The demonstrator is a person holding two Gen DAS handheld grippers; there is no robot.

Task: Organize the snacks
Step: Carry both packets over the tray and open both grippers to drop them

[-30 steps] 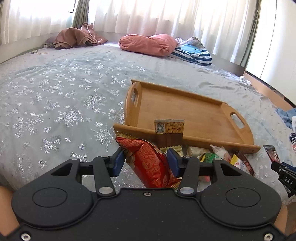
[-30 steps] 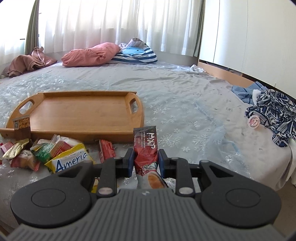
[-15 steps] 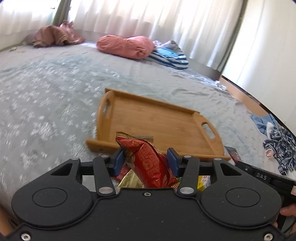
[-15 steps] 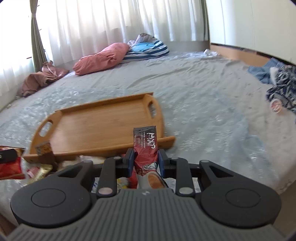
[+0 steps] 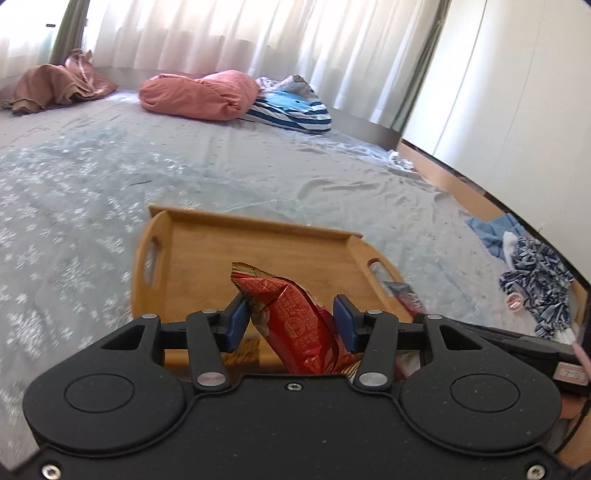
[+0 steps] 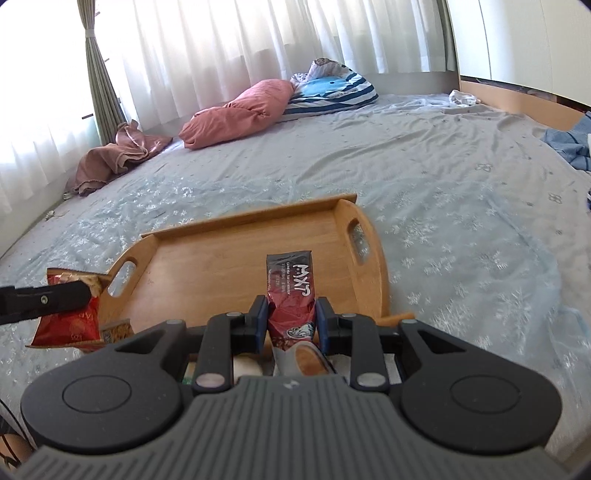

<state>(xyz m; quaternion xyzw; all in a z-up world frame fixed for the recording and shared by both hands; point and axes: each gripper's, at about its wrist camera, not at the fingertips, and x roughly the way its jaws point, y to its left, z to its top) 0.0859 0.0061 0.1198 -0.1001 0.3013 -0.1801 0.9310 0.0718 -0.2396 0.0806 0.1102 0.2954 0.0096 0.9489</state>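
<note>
Left gripper (image 5: 291,323) is clamped on a crinkled red foil snack bag (image 5: 295,325), its blue pads pinching the shiny wrapper so the crimped top edge juts up and forward over the near edge of the tray. Right gripper (image 6: 290,321) is squeezed tight on a slim dark-red sachet (image 6: 291,291) with white lettering, standing nearly upright between the pads, flat top end up, over the tray's near side. From the right wrist view the left gripper's black finger shows at the left edge, the red bag hanging from it beside the tray's left handle.

Below both sits the wooden tray (image 6: 207,266), pale bamboo, rectangular with rounded ends, raised rim and an oval cut-out handle at each short end; its floor shows bare. A small peanut-print packet (image 6: 116,328) sits at its near left corner.

Everything rests on a bed (image 6: 443,177) spread with a glossy grey-blue sheet patterned in white snowflakes. Far back lie a plump pink pillow (image 5: 199,94), a blue-striped cushion (image 5: 291,107) and a rumpled brown cloth (image 5: 55,86), under sheer white curtains (image 5: 258,33).
</note>
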